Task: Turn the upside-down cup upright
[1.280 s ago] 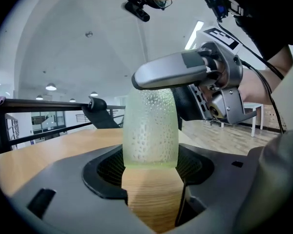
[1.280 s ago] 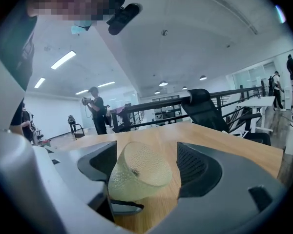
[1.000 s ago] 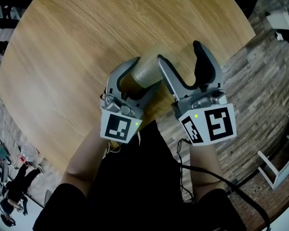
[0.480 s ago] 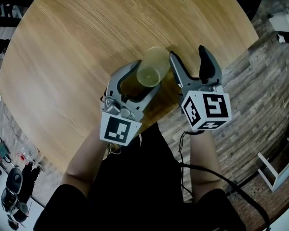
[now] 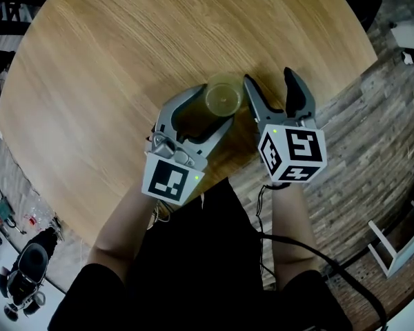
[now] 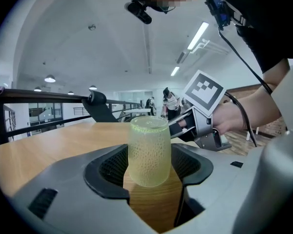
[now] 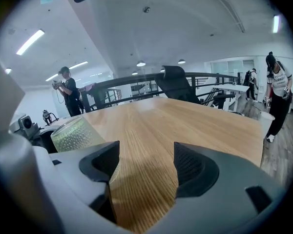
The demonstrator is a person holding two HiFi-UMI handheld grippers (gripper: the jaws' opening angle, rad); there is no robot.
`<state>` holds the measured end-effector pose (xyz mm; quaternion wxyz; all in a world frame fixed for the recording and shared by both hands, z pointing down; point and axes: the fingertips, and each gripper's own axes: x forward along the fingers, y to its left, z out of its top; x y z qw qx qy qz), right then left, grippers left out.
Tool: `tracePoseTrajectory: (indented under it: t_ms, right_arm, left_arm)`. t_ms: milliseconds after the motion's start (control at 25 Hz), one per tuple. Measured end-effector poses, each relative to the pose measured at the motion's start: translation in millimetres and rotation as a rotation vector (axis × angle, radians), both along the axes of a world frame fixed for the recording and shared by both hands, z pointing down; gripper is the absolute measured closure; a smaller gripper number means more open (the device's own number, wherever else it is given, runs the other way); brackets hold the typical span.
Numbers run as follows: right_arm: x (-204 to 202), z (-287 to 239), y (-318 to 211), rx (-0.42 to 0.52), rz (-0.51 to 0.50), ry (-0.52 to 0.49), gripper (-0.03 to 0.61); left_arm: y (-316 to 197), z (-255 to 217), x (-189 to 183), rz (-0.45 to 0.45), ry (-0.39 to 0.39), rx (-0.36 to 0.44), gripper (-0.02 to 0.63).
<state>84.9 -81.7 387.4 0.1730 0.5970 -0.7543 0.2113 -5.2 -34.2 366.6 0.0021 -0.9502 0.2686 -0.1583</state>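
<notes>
A yellow-green, dimpled, translucent cup [image 5: 224,97] stands mouth up on the round wooden table [image 5: 124,61], near its front edge. My left gripper [image 5: 216,104] is shut on it, with the fingertips on either side of its wall. In the left gripper view the cup [image 6: 148,150] fills the gap between the two dark pads [image 6: 110,167], rim on top. My right gripper [image 5: 269,78] is open and empty just right of the cup, its left finger close beside it. The right gripper view shows bare table between the jaws of that gripper [image 7: 141,167] and the cup [image 7: 75,133] at the left.
The table edge [image 5: 317,92] runs just right of my right gripper, with wood-plank floor [image 5: 372,150] beyond it. A black chair back [image 7: 178,84] and a railing stand at the far side of the table. People are standing in the background of both gripper views.
The cup went from lying sideways in my left gripper to standing mouth up. My right gripper came down and in toward the cup's right side.
</notes>
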Motion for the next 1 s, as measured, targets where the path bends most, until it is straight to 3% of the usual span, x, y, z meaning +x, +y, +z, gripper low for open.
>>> tracePoseTrajectory:
  t_ms: [280,680,800,840,880,960,1000]
  right_arm:
    - [-3,5,-4,-0.012,-0.005,0.0,0.23]
    - [-9,-45,12,0.085,0.002,-0.017,0.23]
    - [-28,-78,29,0.111,-0.043,-0.045,0.232]
    - [-34,-88,36,0.122,-0.045,-0.048,0.248]
    - [-38,-99,42,0.138,-0.036,-0.045,0.306]
    - [-46,-122,54,0.177,-0.012,-0.034,0.486]
    - [-51,-133,60,0.192,-0.009,-0.034,0.52]
  left_arm:
    - [-4,5,0,-0.002,-0.017,-0.033,0.33]
    - [12,-30,-29,-0.041,0.006,0.023,0.331]
    - [20,-67,-45,-0.137,0.075,0.033,0.462]
    - [22,-79,-49,-0.174,0.1,0.042,0.516]
    - [23,-91,-53,-0.203,0.121,0.052,0.568]
    - [27,-112,-58,-0.23,0.146,0.059,0.604]
    - [30,-122,-59,-0.234,0.153,0.056,0.604]
